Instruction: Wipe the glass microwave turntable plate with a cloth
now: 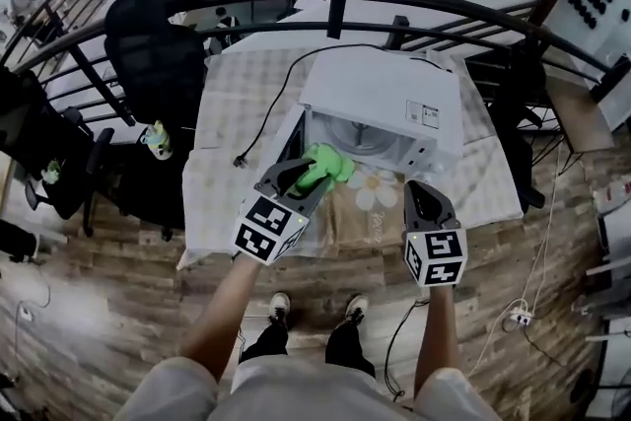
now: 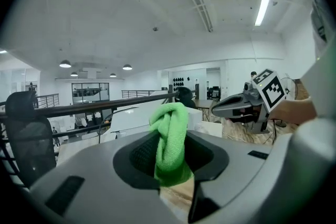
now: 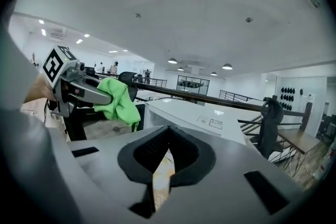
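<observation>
The table (image 1: 222, 113) lies ahead of both grippers. The white microwave (image 1: 394, 99) on it stands open just beyond their tips. The plate (image 1: 363, 137) shows dimly inside, past the left gripper (image 1: 310, 176), whose jaws are clamped on the green cloth (image 1: 327, 163). Beside it, the right gripper (image 1: 422, 197) has its jaws together, with nothing between them.

Microwave interior (image 1: 367, 137) largely hidden by cloth (image 1: 327, 163), label (image 1: 423, 115) unreadable
</observation>
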Demonstrator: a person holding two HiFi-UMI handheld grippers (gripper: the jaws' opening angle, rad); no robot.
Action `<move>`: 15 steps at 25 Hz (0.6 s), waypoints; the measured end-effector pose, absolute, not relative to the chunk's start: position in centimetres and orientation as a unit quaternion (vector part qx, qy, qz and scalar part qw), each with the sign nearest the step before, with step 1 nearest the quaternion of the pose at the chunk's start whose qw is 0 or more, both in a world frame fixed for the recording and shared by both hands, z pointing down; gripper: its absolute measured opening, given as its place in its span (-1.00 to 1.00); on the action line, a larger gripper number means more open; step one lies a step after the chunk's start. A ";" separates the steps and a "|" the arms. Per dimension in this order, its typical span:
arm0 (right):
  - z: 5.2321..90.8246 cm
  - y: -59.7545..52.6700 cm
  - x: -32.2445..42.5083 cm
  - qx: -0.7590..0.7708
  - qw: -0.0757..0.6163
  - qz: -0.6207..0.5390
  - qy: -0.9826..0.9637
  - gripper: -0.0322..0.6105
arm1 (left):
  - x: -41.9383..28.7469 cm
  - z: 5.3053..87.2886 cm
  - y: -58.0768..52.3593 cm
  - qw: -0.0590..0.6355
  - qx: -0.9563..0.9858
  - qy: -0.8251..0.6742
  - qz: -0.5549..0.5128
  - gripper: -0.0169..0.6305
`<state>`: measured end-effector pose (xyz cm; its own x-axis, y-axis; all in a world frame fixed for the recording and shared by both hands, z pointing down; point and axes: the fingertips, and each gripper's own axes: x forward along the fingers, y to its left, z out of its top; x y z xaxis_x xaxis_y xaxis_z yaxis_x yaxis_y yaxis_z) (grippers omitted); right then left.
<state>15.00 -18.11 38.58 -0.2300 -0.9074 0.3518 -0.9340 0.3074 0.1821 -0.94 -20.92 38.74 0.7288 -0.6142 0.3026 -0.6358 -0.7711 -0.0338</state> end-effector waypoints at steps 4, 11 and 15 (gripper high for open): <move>40.6 -21.1 18.1 0.571 0.178 0.060 -0.799 -0.90 | 2.2 41.5 -23.6 0.054 0.914 -0.369 0.162 -0.53; 45.1 -24.8 21.6 0.529 0.158 0.098 -0.828 -0.90 | 5.8 48.0 -31.0 0.070 0.875 -0.452 0.159 -0.53; 47.5 -26.6 22.7 0.522 0.162 0.092 -0.833 -0.89 | 6.3 52.8 -36.3 0.103 0.847 -0.501 0.145 -0.53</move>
<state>22.67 -26.64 47.51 -0.4031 -0.8389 0.3657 -0.8985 0.4388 0.0162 6.27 -36.27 52.79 0.4567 -0.8184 0.3487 -0.8780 -0.4778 0.0286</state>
